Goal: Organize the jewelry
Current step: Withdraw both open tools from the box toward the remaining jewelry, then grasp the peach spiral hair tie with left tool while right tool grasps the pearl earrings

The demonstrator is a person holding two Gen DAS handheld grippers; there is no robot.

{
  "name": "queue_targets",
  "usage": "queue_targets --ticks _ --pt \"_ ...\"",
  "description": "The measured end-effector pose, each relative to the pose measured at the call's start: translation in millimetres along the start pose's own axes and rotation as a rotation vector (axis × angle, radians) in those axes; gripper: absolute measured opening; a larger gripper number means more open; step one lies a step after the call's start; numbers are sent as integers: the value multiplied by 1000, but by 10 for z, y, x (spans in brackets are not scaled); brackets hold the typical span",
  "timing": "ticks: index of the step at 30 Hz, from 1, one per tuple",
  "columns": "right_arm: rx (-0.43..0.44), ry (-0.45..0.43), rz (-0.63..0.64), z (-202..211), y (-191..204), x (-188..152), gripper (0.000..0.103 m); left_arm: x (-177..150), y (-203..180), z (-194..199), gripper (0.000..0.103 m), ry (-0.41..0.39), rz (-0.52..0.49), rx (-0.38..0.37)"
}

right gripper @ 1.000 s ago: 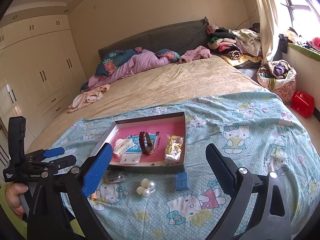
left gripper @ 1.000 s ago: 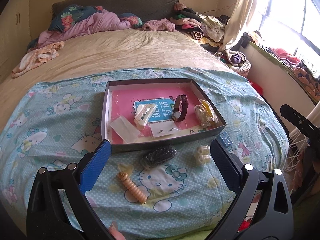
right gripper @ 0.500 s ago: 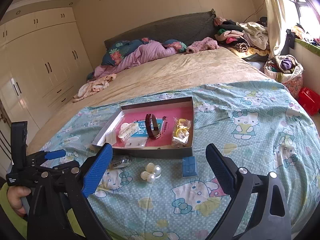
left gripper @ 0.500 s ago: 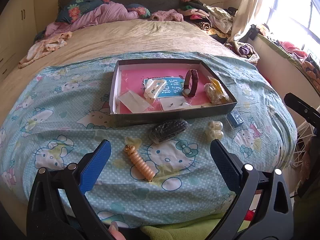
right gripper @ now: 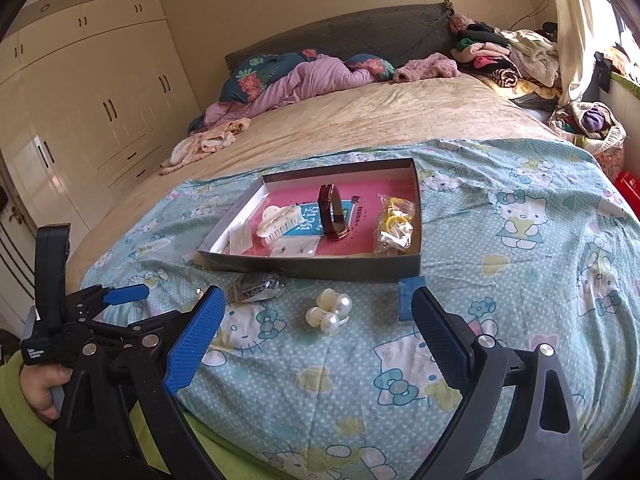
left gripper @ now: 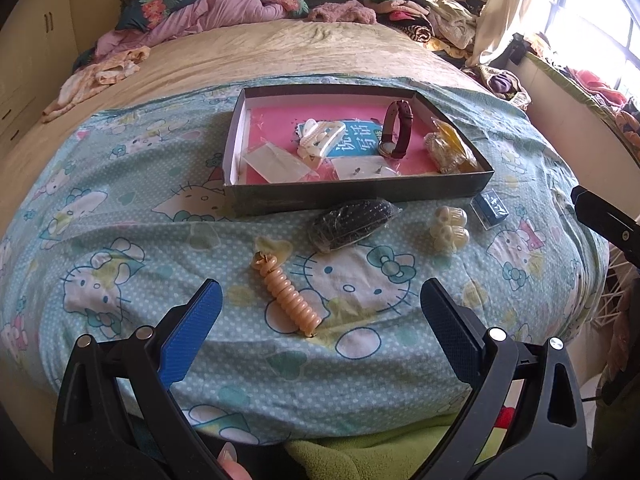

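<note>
Hovering above a Hello Kitty sheet (left gripper: 120, 240), both grippers gape wide and empty: beyond the left gripper (left gripper: 320, 312) sits the jewelry tray (left gripper: 360, 194), a coiled peach hair tie (left gripper: 286, 294) between its fingers; pearl clips (right gripper: 330, 312) lie ahead of the right gripper (right gripper: 320, 320).

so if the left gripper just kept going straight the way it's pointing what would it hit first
Most likely the peach spiral hair tie, lying on the bedsheet between the open fingers of the left gripper, slightly left of centre. The dark bagged item and the box lie beyond. Depth is uncertain through the fisheye.
</note>
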State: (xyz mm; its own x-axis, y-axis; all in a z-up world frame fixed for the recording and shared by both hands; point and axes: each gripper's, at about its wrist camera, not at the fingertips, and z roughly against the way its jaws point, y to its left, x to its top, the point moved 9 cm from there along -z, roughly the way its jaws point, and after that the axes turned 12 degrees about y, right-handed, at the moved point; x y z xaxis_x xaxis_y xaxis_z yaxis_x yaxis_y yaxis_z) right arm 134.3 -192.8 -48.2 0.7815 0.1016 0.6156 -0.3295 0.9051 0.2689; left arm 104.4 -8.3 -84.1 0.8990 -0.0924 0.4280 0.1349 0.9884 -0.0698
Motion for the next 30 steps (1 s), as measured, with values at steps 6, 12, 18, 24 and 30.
queue_targets --ticks 6,12,18,24,30 --pt "6 43 23 -178 73 -94 94 -86 34 -158 93 39 12 -2" --pt "-6 69 40 -313 94 -154 94 -138 81 -241 93 57 16 -9" --pt "-17 98 39 -468 72 -204 94 -186 129 -330 93 70 25 -3" --pt "-40 151 48 -762 42 -297 93 -229 206 -437 93 82 46 -8" --pt "-61 201 89 -1074 82 -364 83 -213 219 -511 81 91 64 -41"
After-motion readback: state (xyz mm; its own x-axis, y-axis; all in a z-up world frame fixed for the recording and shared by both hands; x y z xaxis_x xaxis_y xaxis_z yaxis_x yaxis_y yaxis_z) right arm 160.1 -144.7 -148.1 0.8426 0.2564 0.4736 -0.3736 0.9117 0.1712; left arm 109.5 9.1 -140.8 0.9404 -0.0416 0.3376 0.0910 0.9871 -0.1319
